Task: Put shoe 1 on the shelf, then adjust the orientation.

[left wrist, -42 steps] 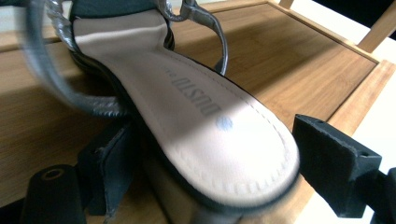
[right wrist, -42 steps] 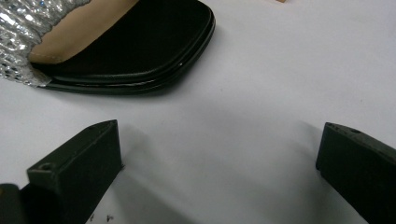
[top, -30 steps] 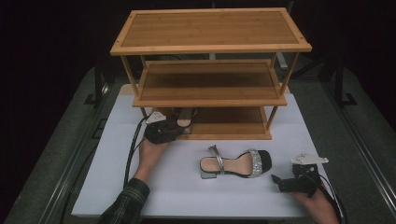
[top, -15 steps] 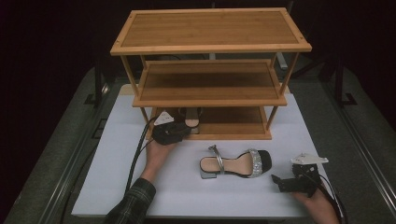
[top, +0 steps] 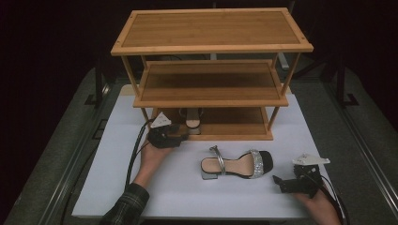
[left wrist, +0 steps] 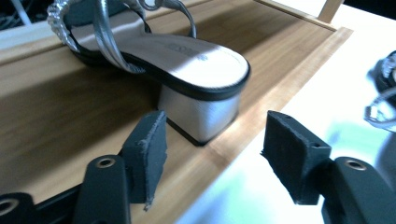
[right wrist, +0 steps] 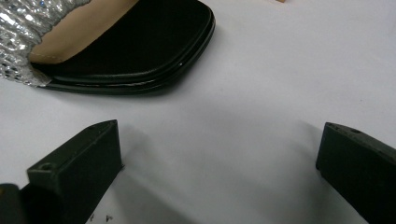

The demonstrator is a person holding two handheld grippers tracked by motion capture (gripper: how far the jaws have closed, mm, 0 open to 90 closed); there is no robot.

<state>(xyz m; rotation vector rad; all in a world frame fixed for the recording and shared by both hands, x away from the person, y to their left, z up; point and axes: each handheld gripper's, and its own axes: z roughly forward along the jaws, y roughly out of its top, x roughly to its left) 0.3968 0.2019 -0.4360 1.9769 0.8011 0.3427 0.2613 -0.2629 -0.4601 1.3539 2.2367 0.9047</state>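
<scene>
Black foam pads on the left gripper [left wrist: 212, 161] stand wide apart, holding nothing; the silver block heel of the shelved sandal [left wrist: 154, 51] sits just ahead of the gap, not touching either pad. The sandal's toe is cut off at the top of the left gripper view. From the high view, that sandal [top: 192, 119] is mostly hidden under the middle shelf; just the heel end shows on the bottom shelf [top: 234, 125], near its front left. Left gripper [top: 180, 137] hovers at the shelf's front edge.

Right gripper [right wrist: 219, 168]: jaws wide apart, empty, low over the white mat [right wrist: 280, 93]. Second sandal [right wrist: 126, 42] lies just ahead of it, black toe toward the gripper, not touching. Its heel is cut off in the right gripper view. In the high view, the right gripper [top: 279, 183] sits near the mat's front right, with the second sandal [top: 237, 163] flat on the mat between the two grippers, heel pointing left.

Room: bottom shelf is open to the right of the shelved sandal. Rack [top: 211, 28] posts bound both ends. Bare mat [top: 117, 187] lies open at the front left.
</scene>
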